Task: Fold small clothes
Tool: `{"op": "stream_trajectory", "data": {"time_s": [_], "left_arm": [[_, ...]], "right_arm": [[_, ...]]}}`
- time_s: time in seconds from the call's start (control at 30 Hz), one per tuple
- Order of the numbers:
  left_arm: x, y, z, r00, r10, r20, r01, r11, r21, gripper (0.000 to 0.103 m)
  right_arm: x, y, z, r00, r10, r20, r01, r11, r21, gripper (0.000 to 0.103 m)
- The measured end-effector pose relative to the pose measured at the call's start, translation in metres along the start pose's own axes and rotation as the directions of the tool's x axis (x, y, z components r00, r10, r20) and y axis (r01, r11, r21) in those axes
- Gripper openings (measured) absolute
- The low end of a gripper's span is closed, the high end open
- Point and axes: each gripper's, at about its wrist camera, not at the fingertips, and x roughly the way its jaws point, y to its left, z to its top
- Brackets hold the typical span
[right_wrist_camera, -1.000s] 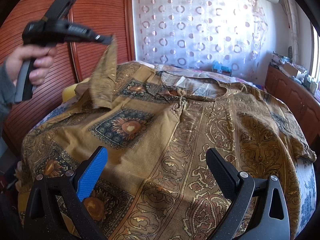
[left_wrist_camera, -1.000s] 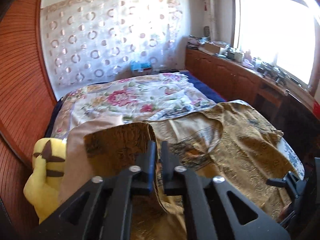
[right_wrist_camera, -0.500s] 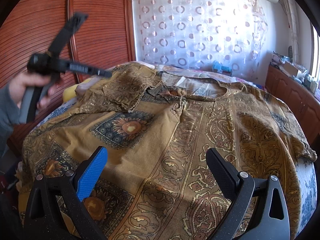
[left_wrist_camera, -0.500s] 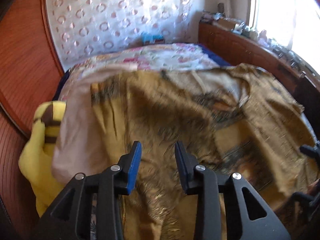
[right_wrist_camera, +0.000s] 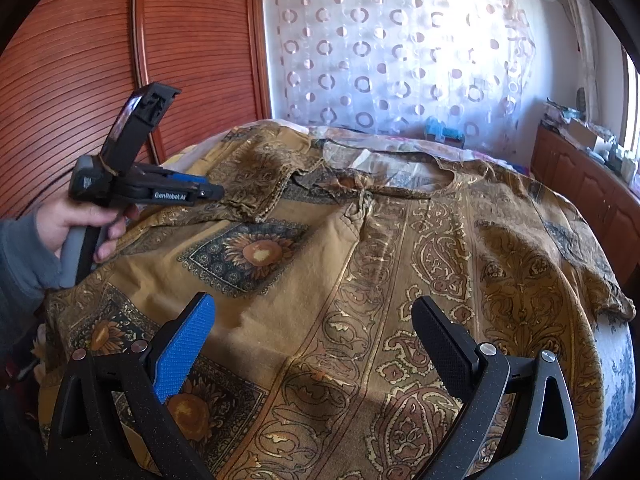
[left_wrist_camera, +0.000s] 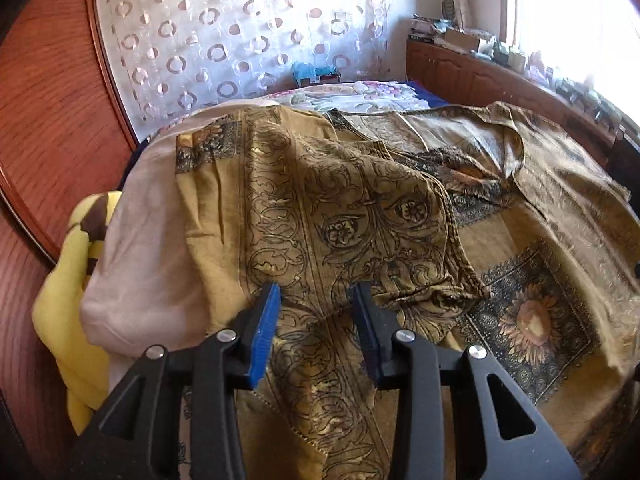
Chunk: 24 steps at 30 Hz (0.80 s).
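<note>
A mustard-brown patterned tunic (right_wrist_camera: 360, 280) lies spread flat on the bed, neck toward the curtain. Its left sleeve (left_wrist_camera: 340, 208) is folded inward over the chest and also shows in the right wrist view (right_wrist_camera: 256, 168). My left gripper (left_wrist_camera: 316, 292) hovers just at the sleeve's edge. Its jaws are opening, and the fabric lies below them without the pads pressing it. In the right wrist view a person's hand (right_wrist_camera: 80, 220) holds that left gripper (right_wrist_camera: 218, 191) low over the sleeve. My right gripper (right_wrist_camera: 312, 312) stands wide open above the tunic's lower front, holding nothing.
A yellow plush toy (left_wrist_camera: 76, 280) and a pale pillow (left_wrist_camera: 152, 240) sit at the bed's left edge by the wooden wardrobe (right_wrist_camera: 80, 60). A floral sheet (left_wrist_camera: 360, 92) covers the far bed. A cluttered wooden cabinet (left_wrist_camera: 480, 76) runs under the window.
The left gripper came down with the raised sleeve, laid it across the tunic's chest and let go as its jaws parted. The right gripper stayed still.
</note>
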Motion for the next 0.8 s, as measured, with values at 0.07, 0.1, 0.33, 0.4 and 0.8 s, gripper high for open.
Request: {"op": "stream_trajectory", "data": {"time_s": [0.07, 0.1, 0.33, 0.4, 0.8], "left_arm": [[0.001, -0.002, 0.001, 1.0, 0.02, 0.0, -0.02, 1.0, 0.017, 0.037], [0.001, -0.003, 0.001, 1.0, 0.025, 0.0, -0.025, 0.999, 0.02, 0.037], [0.002, -0.003, 0.002, 1.0, 0.022, -0.003, -0.022, 1.0, 0.016, 0.037], [0.001, 0.0, 0.0, 1.0, 0.021, -0.002, -0.021, 1.0, 0.014, 0.038], [0.0, -0.001, -0.001, 0.999, 0.033, -0.001, -0.033, 0.999, 0.018, 0.038]], "right_arm": [[0.0, -0.001, 0.001, 1.0, 0.002, -0.002, -0.002, 1.0, 0.007, 0.1], [-0.001, -0.003, 0.001, 1.0, 0.003, 0.001, -0.003, 1.0, 0.01, 0.1], [-0.015, -0.036, 0.006, 0.999, -0.046, -0.003, 0.046, 0.998, 0.044, 0.1], [-0.026, -0.054, 0.01, 0.997, -0.071, 0.008, 0.07, 0.995, 0.067, 0.1], [-0.061, -0.22, 0.01, 0.948, -0.311, -0.062, 0.317, 0.929, 0.193, 0.1]]}}
